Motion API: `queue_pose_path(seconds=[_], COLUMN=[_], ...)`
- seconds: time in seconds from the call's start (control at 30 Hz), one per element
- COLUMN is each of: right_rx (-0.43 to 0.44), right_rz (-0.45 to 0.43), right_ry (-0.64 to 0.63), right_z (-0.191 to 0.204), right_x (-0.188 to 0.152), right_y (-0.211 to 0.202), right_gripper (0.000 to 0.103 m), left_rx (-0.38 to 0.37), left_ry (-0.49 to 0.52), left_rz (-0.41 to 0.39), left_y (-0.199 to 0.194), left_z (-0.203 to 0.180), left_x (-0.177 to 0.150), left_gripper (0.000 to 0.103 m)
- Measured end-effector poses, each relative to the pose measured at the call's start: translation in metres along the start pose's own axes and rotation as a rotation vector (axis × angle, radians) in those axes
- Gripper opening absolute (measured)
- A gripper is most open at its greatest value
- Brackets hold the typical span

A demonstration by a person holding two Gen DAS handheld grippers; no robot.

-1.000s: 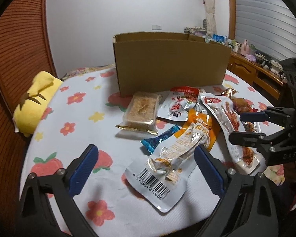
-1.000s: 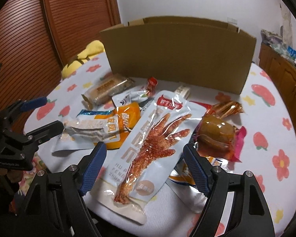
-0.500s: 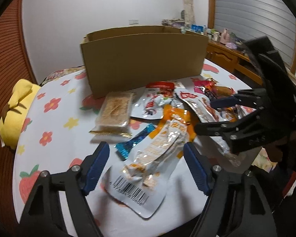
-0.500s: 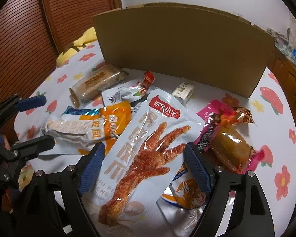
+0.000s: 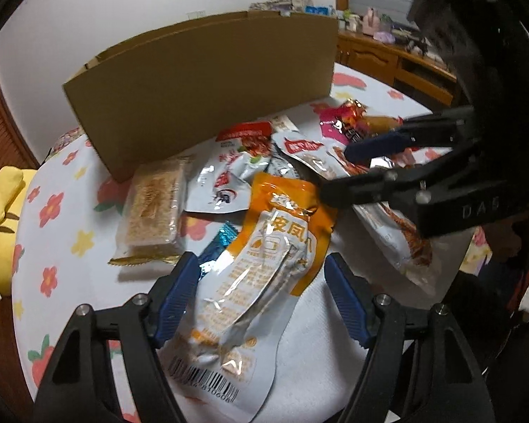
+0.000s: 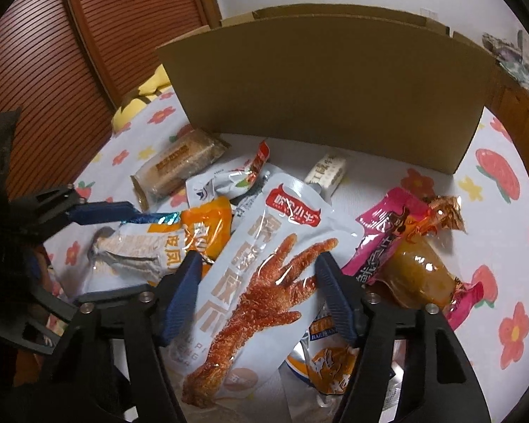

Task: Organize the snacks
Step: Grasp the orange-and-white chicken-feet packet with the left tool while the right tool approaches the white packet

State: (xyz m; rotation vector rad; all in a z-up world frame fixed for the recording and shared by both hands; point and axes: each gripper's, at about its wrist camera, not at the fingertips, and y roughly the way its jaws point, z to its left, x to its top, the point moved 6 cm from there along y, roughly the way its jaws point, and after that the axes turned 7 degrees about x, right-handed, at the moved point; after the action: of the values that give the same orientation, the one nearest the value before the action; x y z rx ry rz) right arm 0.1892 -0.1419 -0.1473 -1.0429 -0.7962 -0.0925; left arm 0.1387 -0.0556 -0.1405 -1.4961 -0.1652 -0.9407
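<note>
Both grippers stood spread, each straddling a packet for pickup: left gripper (image 5: 259, 294) around the orange pouch (image 5: 264, 257), right gripper (image 6: 255, 296) around the chicken-foot packet (image 6: 264, 282), both before the cardboard box (image 6: 321, 102)

Brown cardboard box (image 5: 201, 84); orange-silver pouch (image 5: 264, 264); white tablecloth (image 5: 70, 218), red-yellow flowers; pink wrapper (image 6: 388, 232).
</note>
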Motion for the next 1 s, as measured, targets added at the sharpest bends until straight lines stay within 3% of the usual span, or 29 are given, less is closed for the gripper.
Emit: queue_pose_path(seconds=[0.17,0.4,0.63,1.0], right_rx=[0.005,0.01,0.017,0.019], right_rz=[-0.009,-0.016,-0.003,-0.001], right_ry=[0.003,0.01,0.032,0.035], right_z=[-0.002,-0.001,-0.006,-0.006], right_x=[0.004,0.005,0.001,-0.005], right_y=[0.0,0.001,0.002,-0.004], right_gripper=[0.058,0.059,0.069,0.071], left_rx=[0.012,0.03,-0.028,-0.004], left_ry=[0.039,0.081,0.019,-0.08], left_rz=[0.008,0.019,0.03,-0.05], left_y=[0.002,0.013,0.016,-0.009], left_z=[-0.009,-0.018,-0.01,0.014], left_x=[0.003,0.005,0.005,0.008], left_gripper=[0.06,0.067,0.053,0.052])
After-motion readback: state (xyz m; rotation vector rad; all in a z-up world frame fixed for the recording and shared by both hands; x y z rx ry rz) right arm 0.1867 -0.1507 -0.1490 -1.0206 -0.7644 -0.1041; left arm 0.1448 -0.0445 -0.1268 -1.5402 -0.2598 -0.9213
